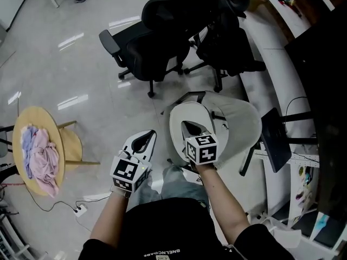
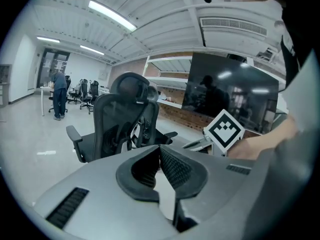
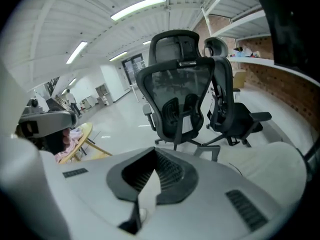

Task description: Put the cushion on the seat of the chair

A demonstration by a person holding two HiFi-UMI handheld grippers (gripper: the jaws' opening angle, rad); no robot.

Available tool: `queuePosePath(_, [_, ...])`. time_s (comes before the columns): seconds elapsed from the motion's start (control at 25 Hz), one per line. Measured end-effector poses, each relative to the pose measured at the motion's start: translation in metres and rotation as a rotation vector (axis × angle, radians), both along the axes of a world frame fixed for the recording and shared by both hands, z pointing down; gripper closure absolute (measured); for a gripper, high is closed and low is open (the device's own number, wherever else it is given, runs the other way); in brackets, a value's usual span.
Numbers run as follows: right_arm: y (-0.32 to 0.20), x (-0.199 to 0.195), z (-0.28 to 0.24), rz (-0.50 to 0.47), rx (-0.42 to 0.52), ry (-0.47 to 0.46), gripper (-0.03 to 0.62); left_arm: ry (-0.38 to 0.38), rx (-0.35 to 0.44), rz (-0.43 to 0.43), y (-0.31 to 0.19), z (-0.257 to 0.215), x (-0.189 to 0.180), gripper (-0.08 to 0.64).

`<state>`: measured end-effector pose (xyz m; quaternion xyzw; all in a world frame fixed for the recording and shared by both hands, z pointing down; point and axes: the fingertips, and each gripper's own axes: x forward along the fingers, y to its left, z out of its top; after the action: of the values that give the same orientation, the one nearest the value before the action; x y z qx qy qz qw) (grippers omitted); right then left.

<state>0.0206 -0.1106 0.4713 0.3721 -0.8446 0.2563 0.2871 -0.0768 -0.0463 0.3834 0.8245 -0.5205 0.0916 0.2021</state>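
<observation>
My right hand-held gripper [image 1: 191,128] [image 3: 152,156] has its jaws pressed together with nothing in them, and it hangs directly over the pale chair [image 1: 244,129]. The left hand-held gripper [image 1: 145,140] [image 2: 160,151] is just beside that chair's near-left edge, jaws likewise closed and empty. The cream cushion [image 1: 180,121] lies on the chair's seat. Beyond the chair stand two black office chairs [image 1: 154,47]. Well to the chair's left I see a round wooden table [image 1: 24,123] carrying pink and lavender cloths [image 1: 40,158].
</observation>
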Motion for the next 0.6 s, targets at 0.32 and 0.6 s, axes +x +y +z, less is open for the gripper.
queuePosePath(0.32, [0.004,-0.02,-0.092,-0.02,0.139,-0.162,0.584,0.015,0.102,-0.003,-0.01,-0.054,-0.002,0.546])
queuePosePath(0.6, [0.008,-0.026,-0.16,-0.039,0.268,-0.237,0.584,0.003,0.182,0.033,-0.016,-0.097,0.004,0.546])
